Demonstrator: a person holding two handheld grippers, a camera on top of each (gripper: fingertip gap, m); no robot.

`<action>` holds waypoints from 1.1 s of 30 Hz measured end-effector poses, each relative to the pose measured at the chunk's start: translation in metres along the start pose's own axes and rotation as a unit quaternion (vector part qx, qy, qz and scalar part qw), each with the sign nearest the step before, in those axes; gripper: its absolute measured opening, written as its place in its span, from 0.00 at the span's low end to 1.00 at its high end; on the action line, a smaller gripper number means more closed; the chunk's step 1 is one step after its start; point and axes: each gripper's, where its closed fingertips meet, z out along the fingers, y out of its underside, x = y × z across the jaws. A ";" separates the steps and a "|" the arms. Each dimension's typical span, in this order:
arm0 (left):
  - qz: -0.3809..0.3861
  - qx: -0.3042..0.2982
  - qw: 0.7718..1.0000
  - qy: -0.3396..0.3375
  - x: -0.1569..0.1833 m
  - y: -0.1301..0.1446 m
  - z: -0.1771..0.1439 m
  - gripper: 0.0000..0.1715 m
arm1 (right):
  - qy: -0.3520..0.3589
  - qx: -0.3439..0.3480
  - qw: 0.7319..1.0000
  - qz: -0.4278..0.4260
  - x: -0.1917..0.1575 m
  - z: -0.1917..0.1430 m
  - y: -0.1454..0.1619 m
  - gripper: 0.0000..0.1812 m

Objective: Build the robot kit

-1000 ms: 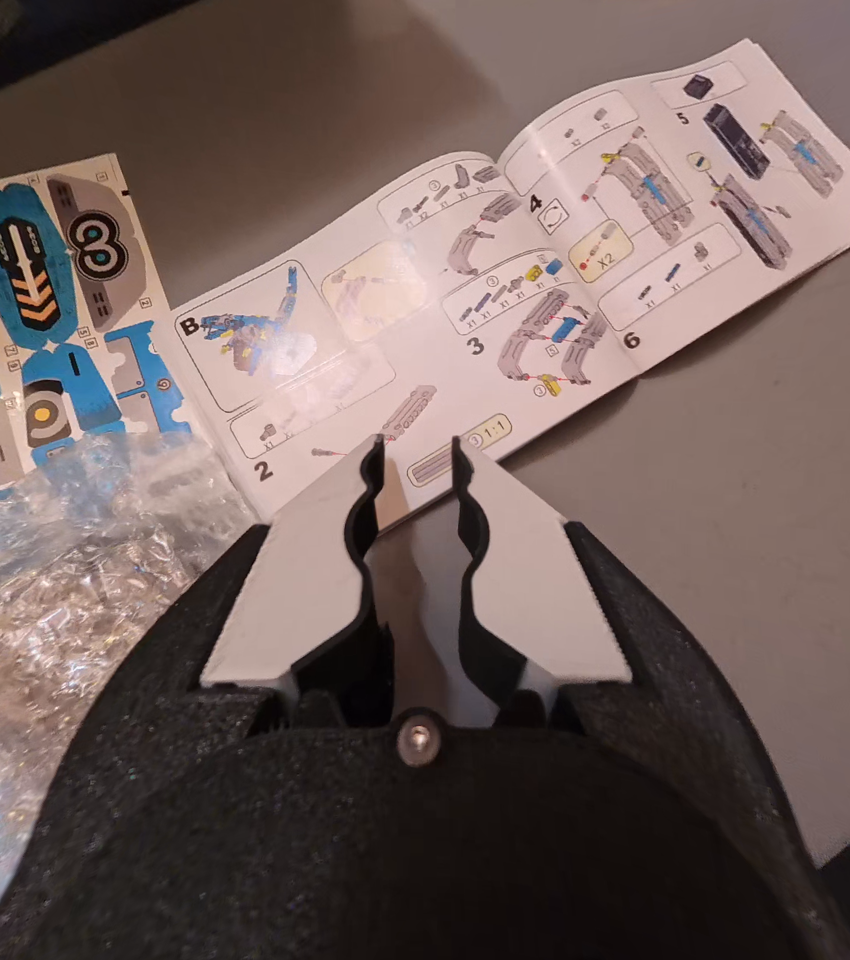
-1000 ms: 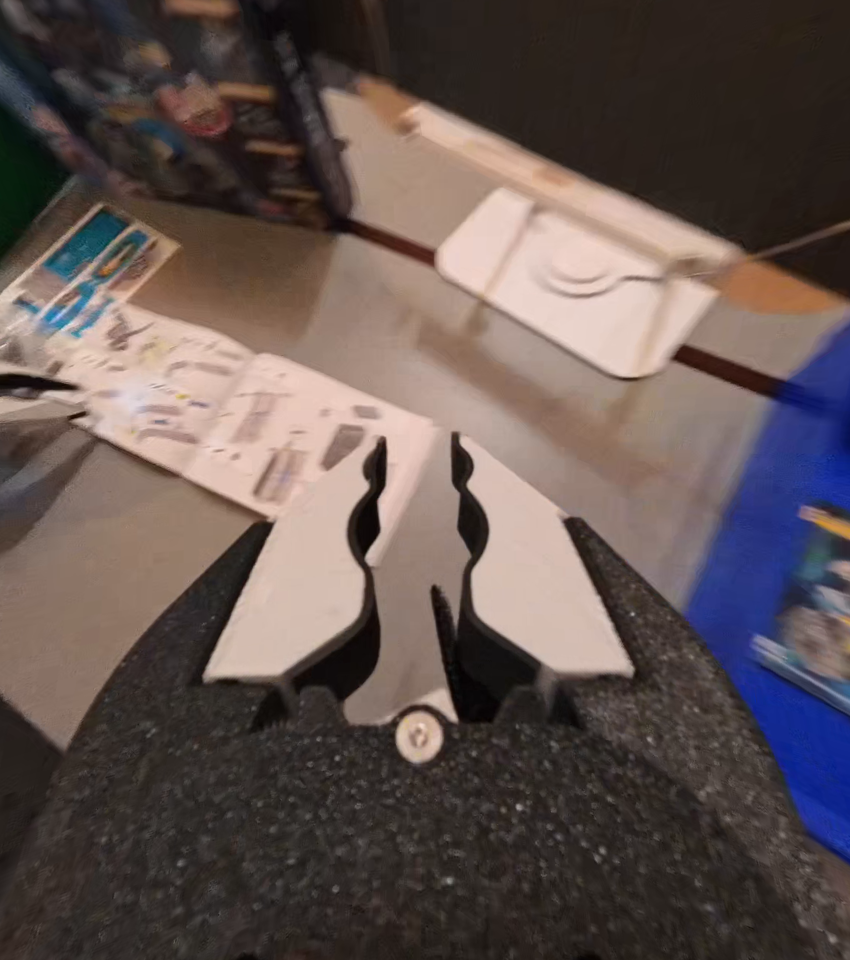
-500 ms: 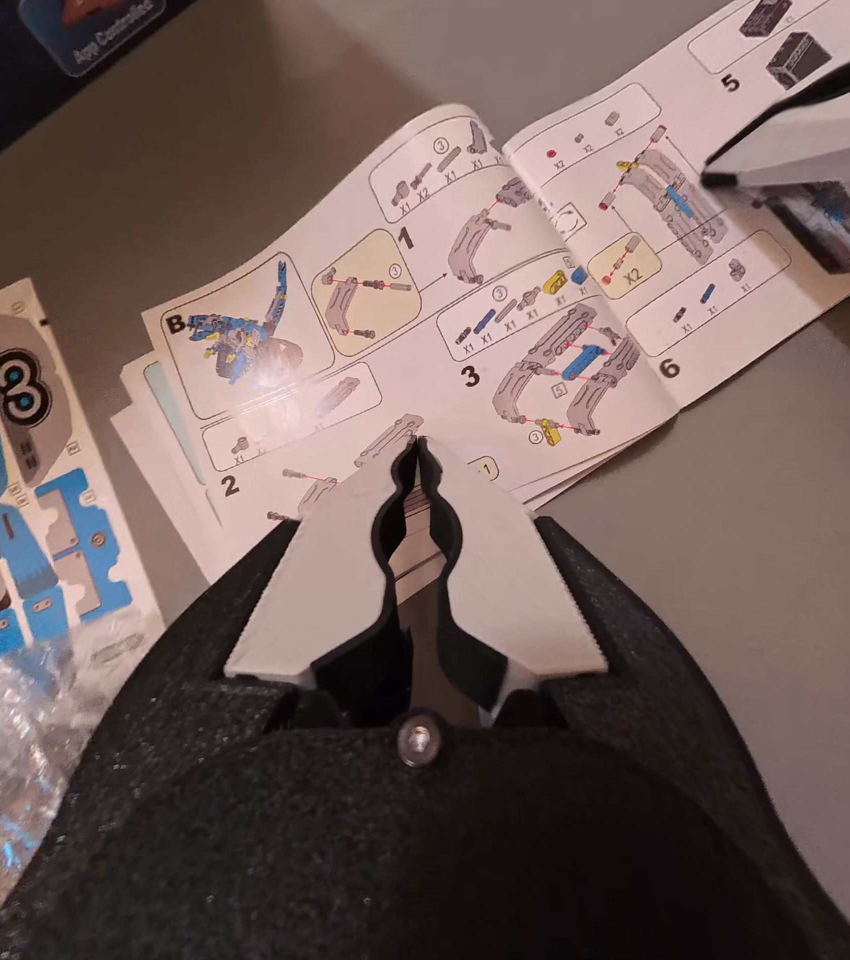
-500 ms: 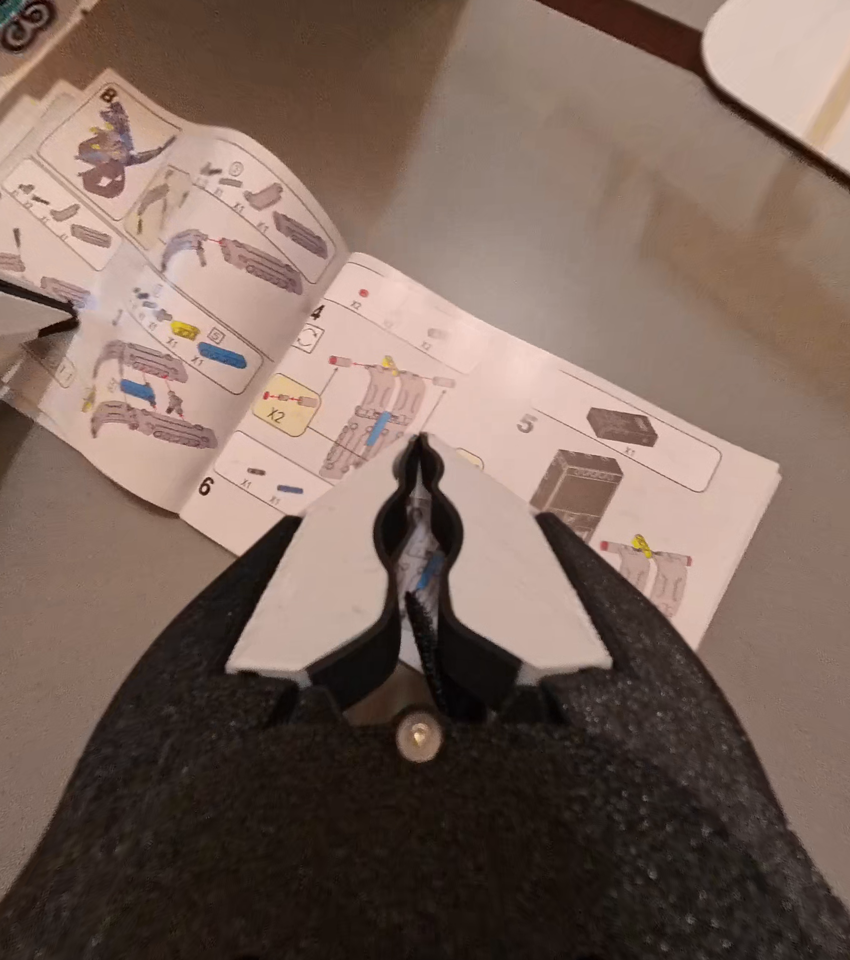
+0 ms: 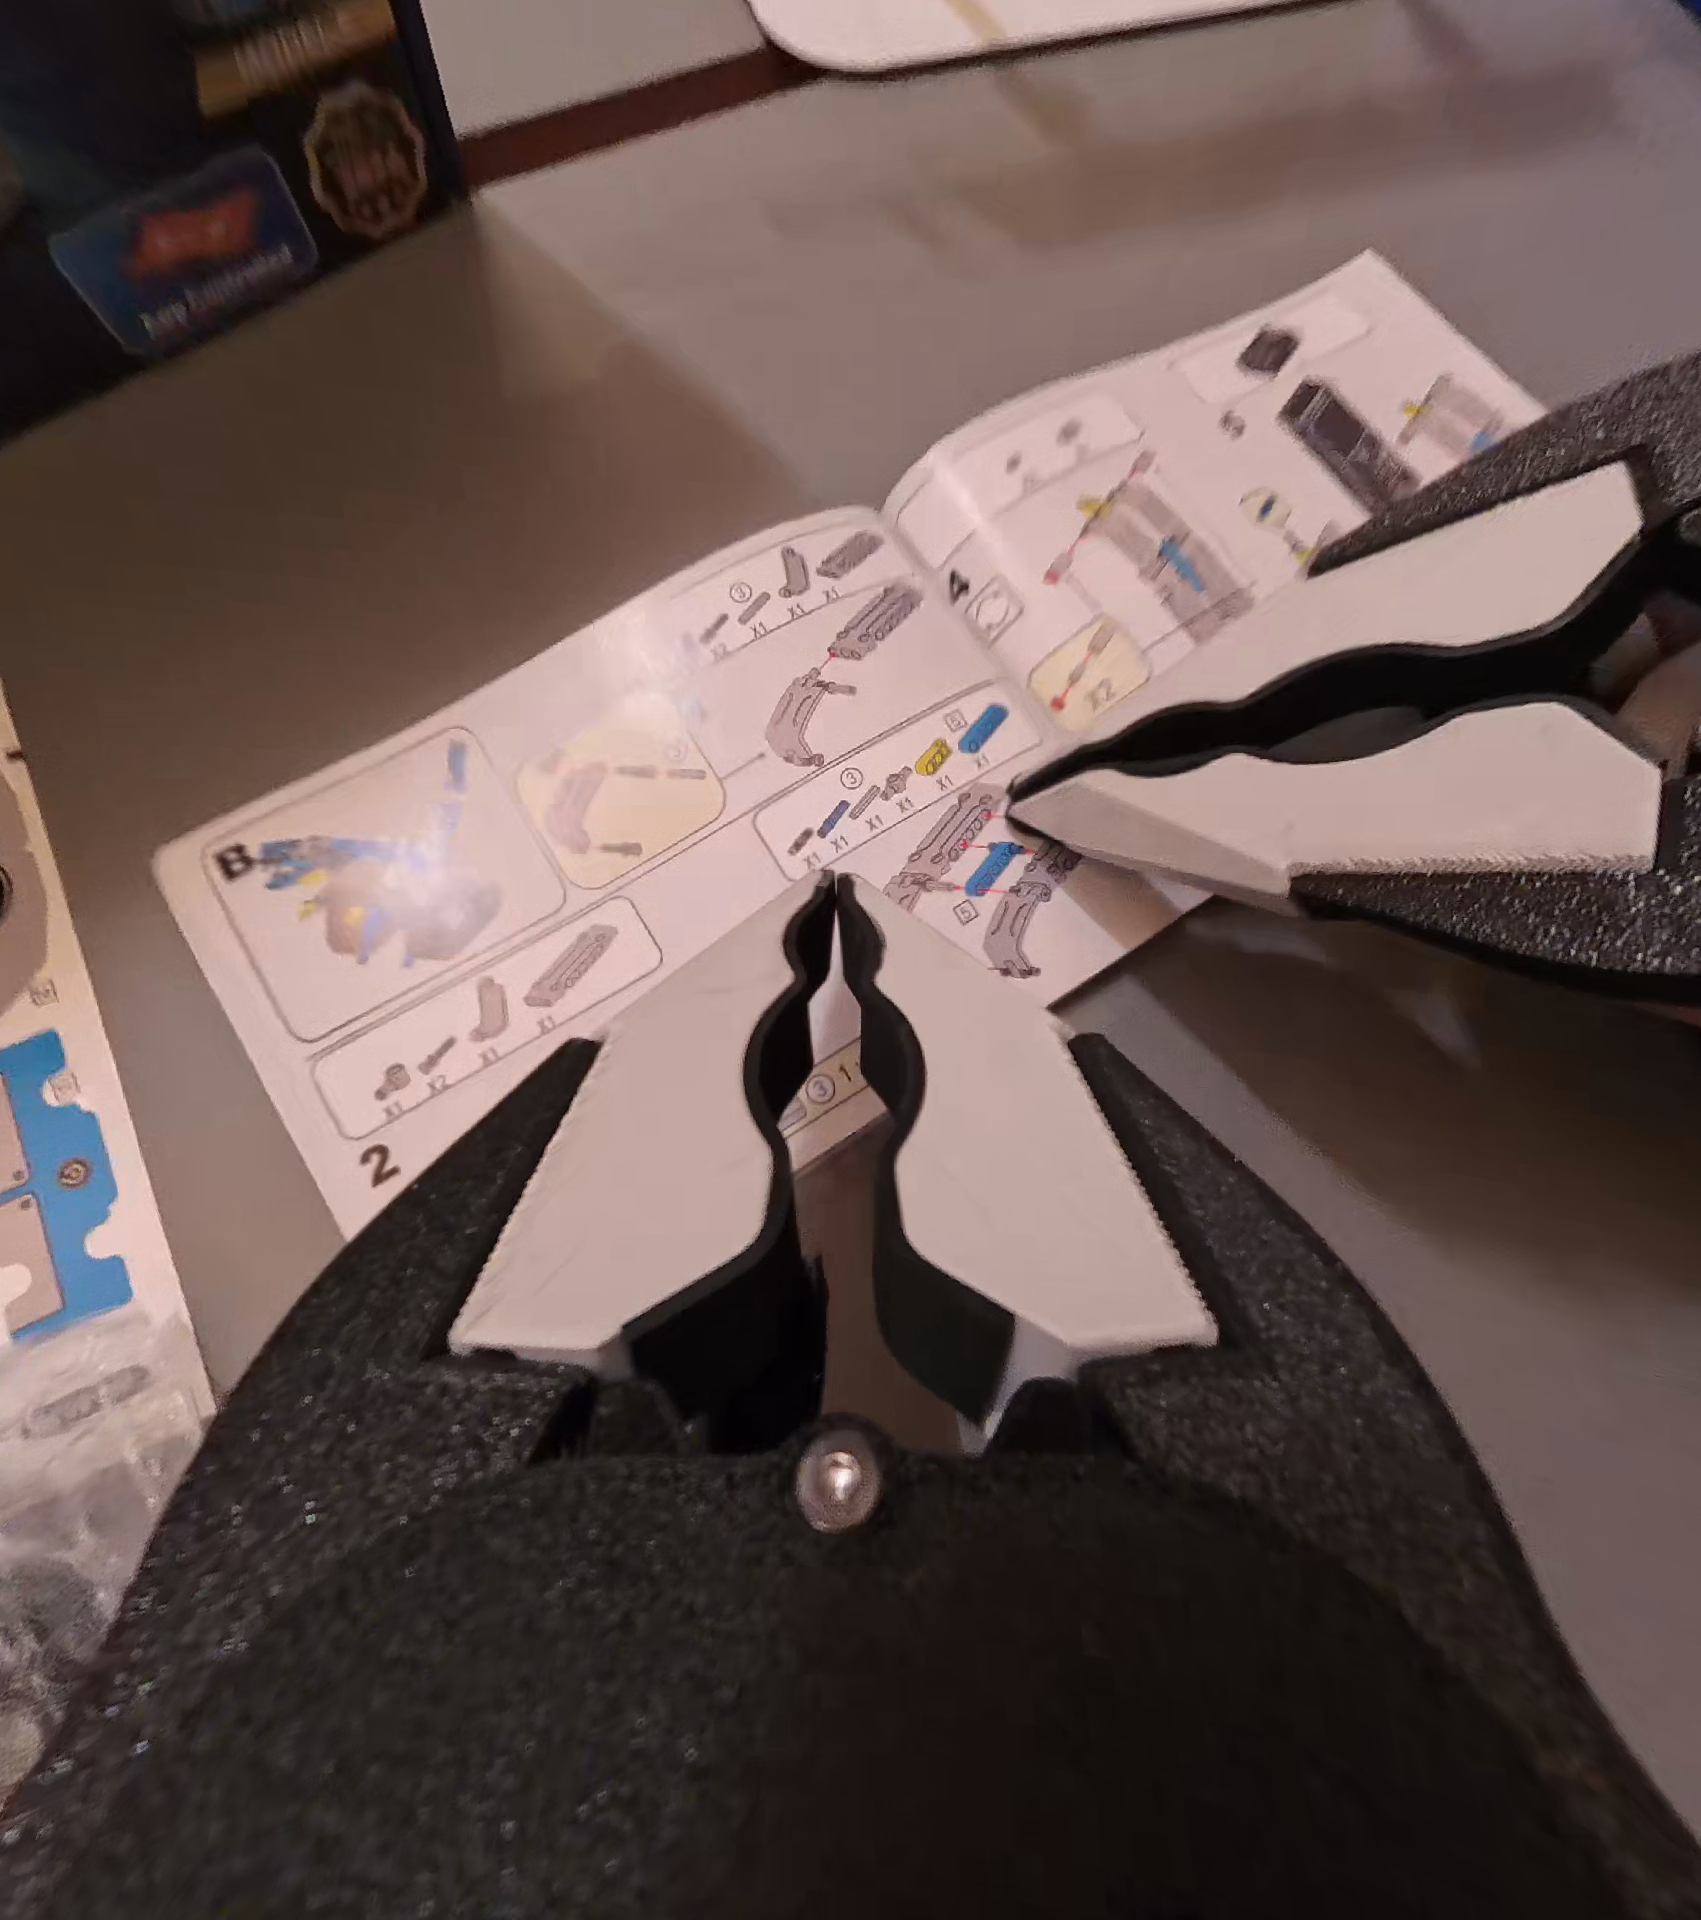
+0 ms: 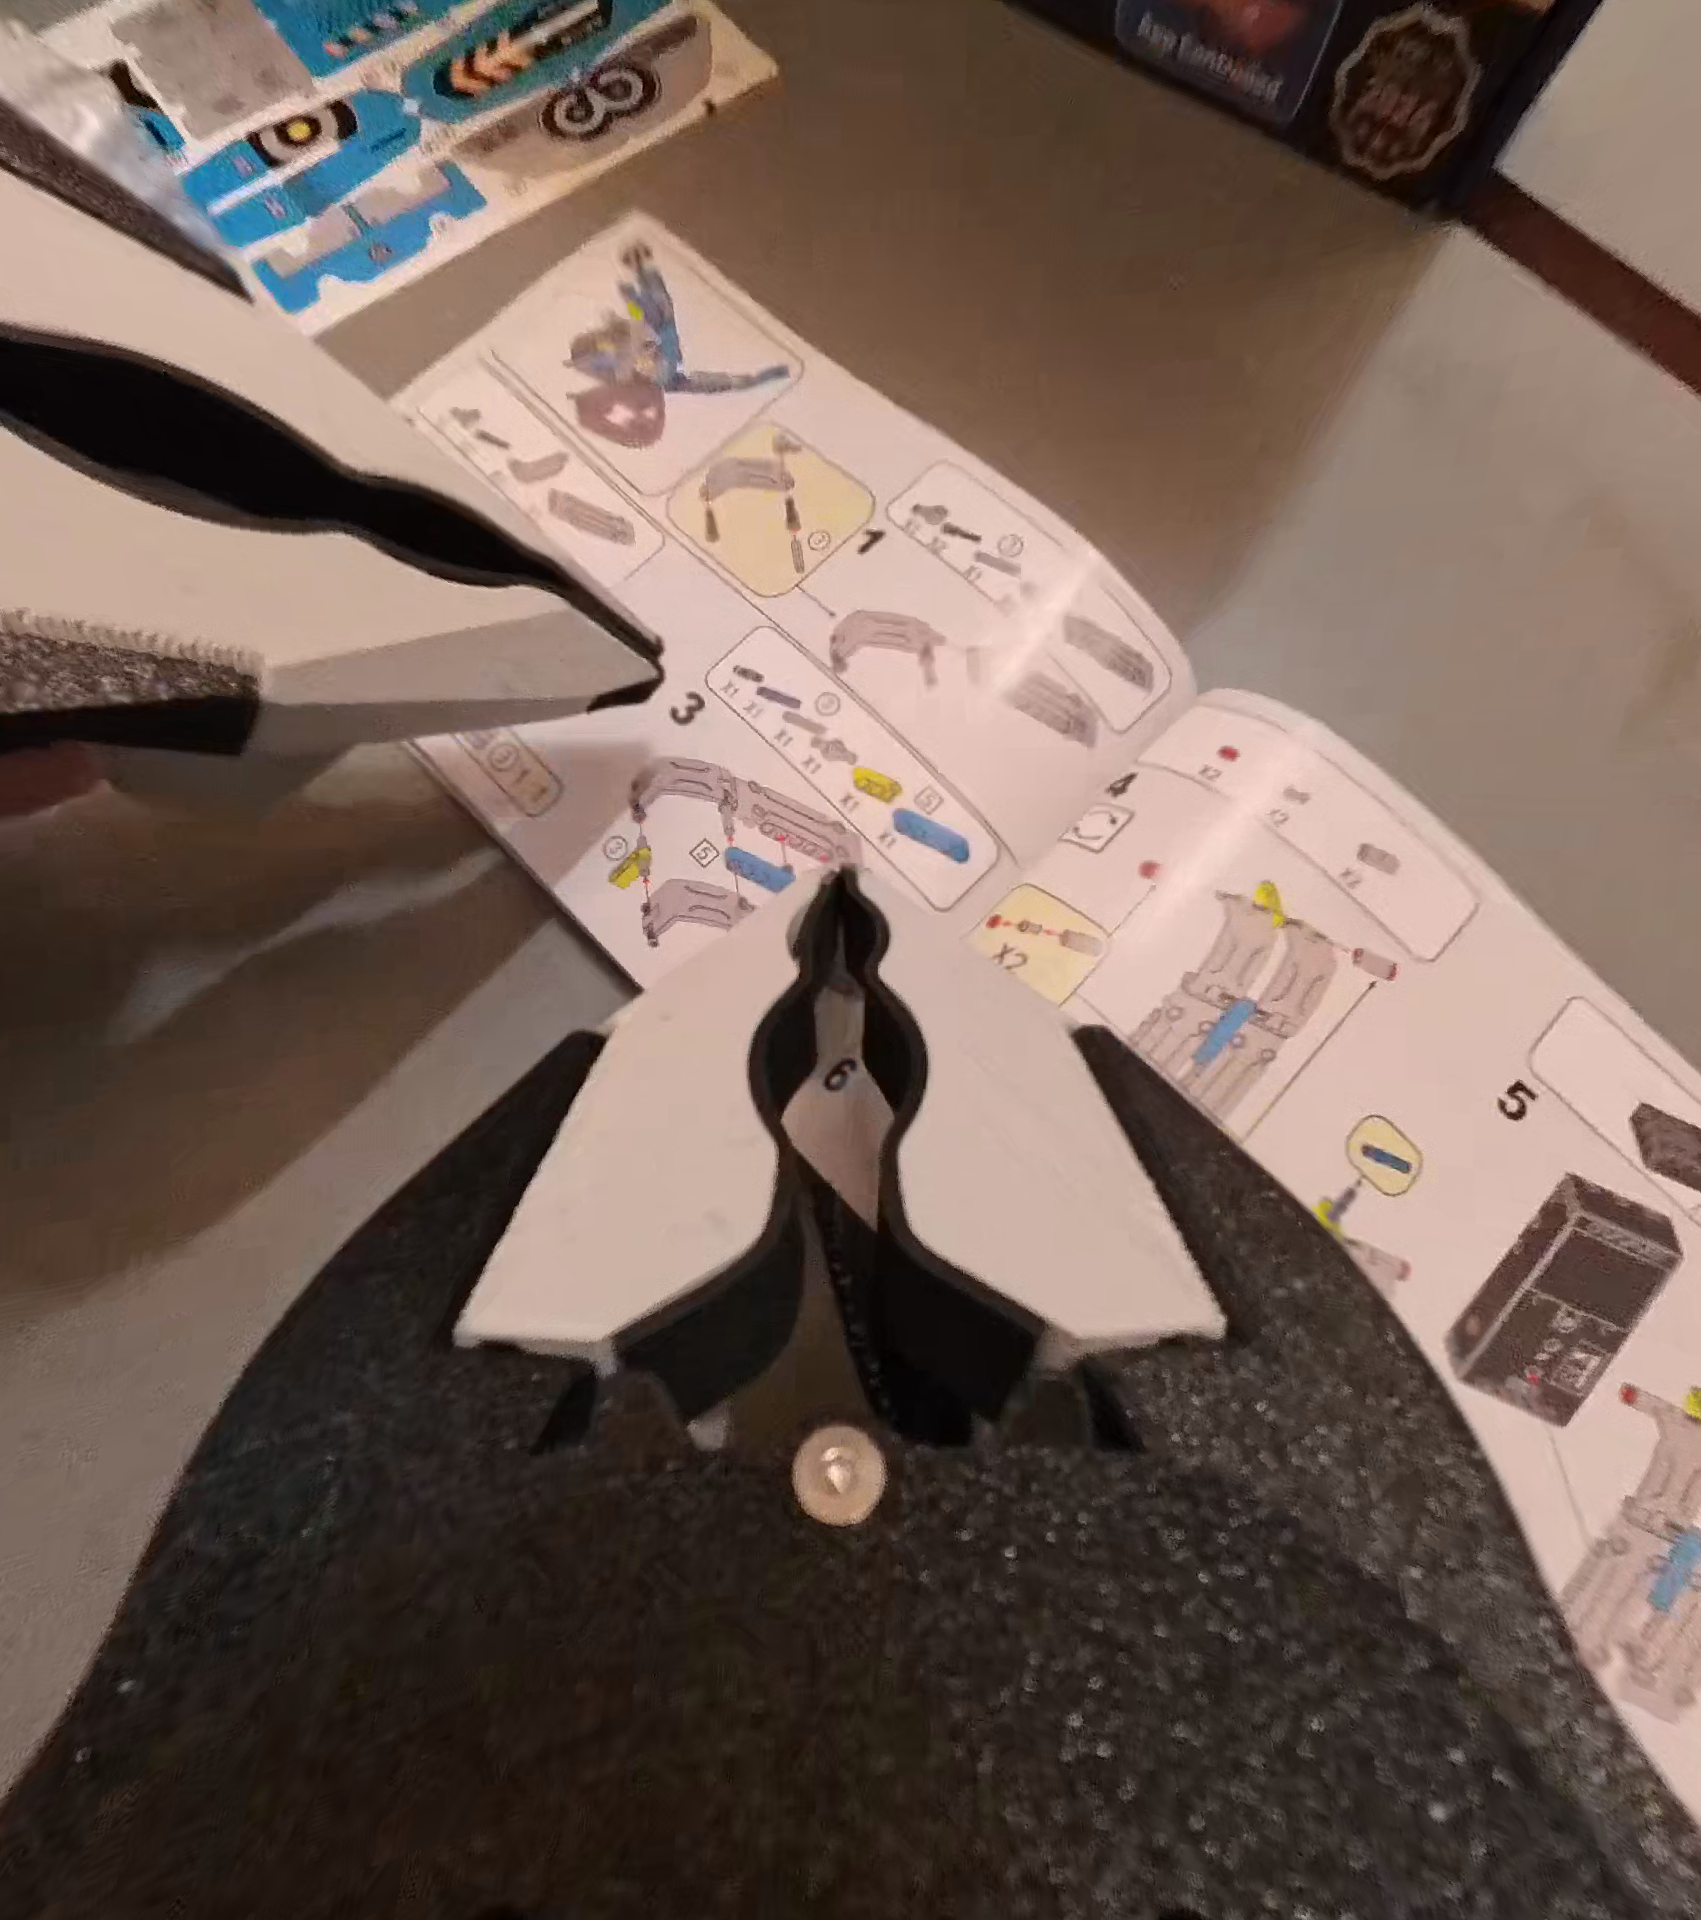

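From the left wrist we look down, close, along the fingers over the open white illustrated instruction booklet (image 5: 617, 810). Our right wrist view faces it from the opposite side; both share the booklet's (image 6: 929, 644) middle pages.

Left tool (image 5: 833, 883) closed over open booklet (image 5: 534, 883); right tool (image 5: 1017, 805) closed, tips near.

An open instruction booklet (image 5: 617, 821) lies flat on the grey table (image 5: 430, 499), its white pages printed with numbered assembly diagrams in grey, blue and yellow and its fold rising slightly at the middle. The left gripper (image 5: 833, 883), tips pressed together, sits over the near edge of the left page. The right gripper (image 5: 1017, 810), likewise closed, points in from the right with its tips just beside the left gripper's, over the same page near the fold.
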 end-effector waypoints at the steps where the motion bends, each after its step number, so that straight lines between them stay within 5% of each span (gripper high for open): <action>1: -0.003 -0.012 1.000 0.002 -0.002 0.008 0.002 0.00 | -0.005 -0.016 1.000 0.000 -0.002 0.004 0.006 0.00; 12: -0.035 -0.030 0.999 0.021 -0.008 0.030 0.003 0.00 | 0.003 -0.018 1.000 0.004 -0.002 0.004 0.007 0.00; 24: -0.028 0.040 0.999 0.023 -0.001 0.006 -0.009 0.12 | -0.039 0.092 0.992 0.083 0.006 -0.027 -0.019 0.07; 29: -0.062 0.100 0.993 0.023 -0.003 0.001 -0.066 0.14 | -0.054 0.121 0.986 0.104 0.006 -0.037 -0.024 0.08; 33: -0.101 0.124 0.987 -0.008 -0.029 0.042 -0.140 0.16 | -0.063 0.124 0.985 0.104 -0.007 -0.041 -0.027 0.08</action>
